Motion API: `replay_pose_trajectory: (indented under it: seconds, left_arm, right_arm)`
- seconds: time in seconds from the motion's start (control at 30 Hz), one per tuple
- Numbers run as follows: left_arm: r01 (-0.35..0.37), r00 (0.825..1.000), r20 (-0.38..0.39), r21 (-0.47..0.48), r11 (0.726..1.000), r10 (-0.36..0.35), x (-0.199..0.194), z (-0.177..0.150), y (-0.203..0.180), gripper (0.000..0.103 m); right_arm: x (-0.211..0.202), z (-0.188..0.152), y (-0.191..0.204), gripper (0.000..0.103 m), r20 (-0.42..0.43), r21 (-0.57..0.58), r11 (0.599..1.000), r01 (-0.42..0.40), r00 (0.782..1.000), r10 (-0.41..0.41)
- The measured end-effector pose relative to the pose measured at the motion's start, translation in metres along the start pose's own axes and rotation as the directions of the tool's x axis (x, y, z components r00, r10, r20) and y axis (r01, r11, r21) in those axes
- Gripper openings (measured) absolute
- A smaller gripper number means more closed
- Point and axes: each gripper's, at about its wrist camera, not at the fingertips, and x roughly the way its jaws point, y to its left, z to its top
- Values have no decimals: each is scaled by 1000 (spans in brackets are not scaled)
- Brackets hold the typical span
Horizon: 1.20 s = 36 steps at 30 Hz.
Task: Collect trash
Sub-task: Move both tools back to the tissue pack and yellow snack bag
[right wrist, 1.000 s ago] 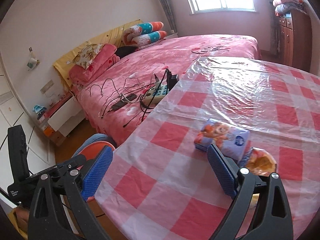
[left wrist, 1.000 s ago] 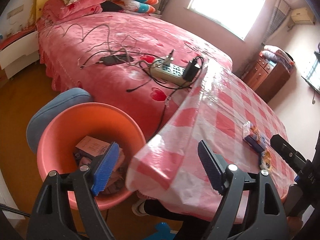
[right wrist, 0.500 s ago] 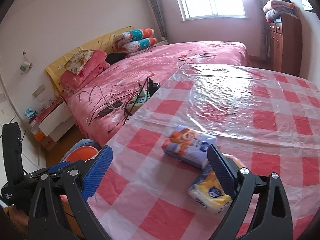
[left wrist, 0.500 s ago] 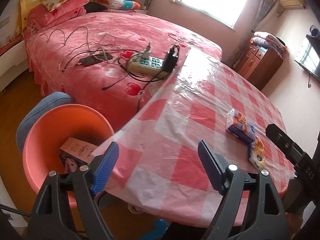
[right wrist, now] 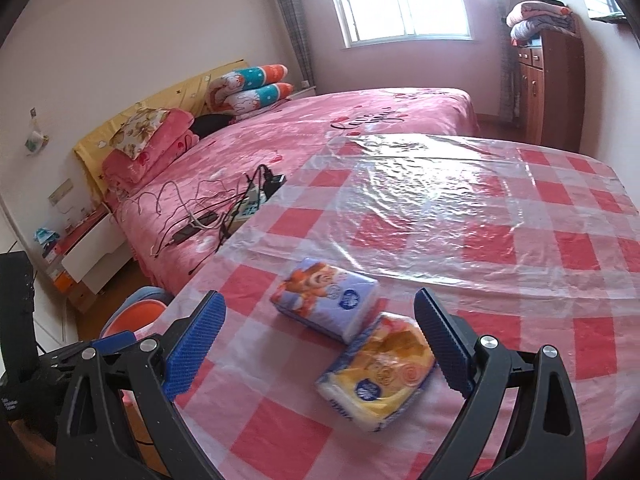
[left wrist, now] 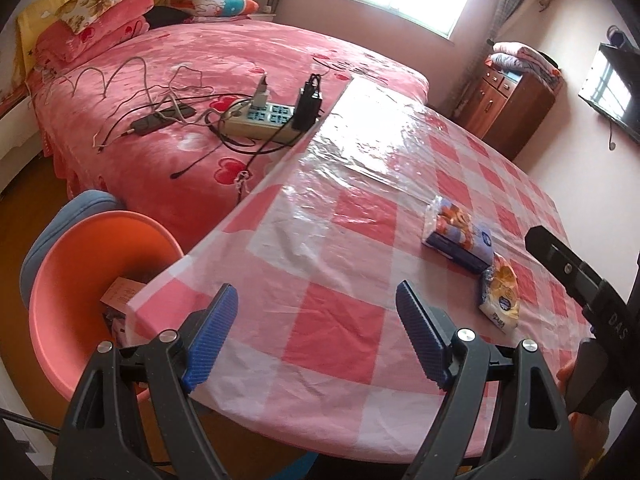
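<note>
Two soft packets lie on the checked tablecloth [right wrist: 500, 216], touching at one corner. From the left: the orange bin [left wrist: 76, 280] stands on the floor just beside the table's left edge, with a cardboard box [left wrist: 122, 292] visible inside it, partly hidden by the cloth's overhang. Further right on the table is the purple packet [right wrist: 326, 300], a plump rectangular pack printed with a cartoon bear and a round blue logo. Just right of it and nearer the camera is the yellow packet [right wrist: 380, 372], crinkled, printed in orange and yellow with the same blue logo and a white end.

Left gripper [left wrist: 316, 336] hovers over the near left part of the table, its blue pads spread wide with nothing between them but bare cloth. Right gripper [right wrist: 320, 344] is also spread wide; both packets sit in the gap between its pads in the right wrist view, yet neither pad presses on them and it holds nothing.

Purple packet's long axis runs from upper left to lower right in the right wrist view, lying flat. Yellow packet's long axis runs from lower left to upper right, its white end toward the near edge, its far corner against the purple one.
</note>
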Motion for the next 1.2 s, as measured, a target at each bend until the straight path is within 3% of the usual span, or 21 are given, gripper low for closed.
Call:
replay_pose_trajectory:
  seconds: [0.67, 1.2]
  left_arm:
    - [40, 998, -57, 92, 995, -34, 19, -11, -53, 82]
    - [113, 989, -117, 195, 974, -91, 33, -26, -109, 82]
  right_arm:
    - [-2, -3, -53, 94, -12, 40, 994, 106, 994, -106]
    - [-15, 2, -115, 94, -23, 167, 972, 166, 986, -164]
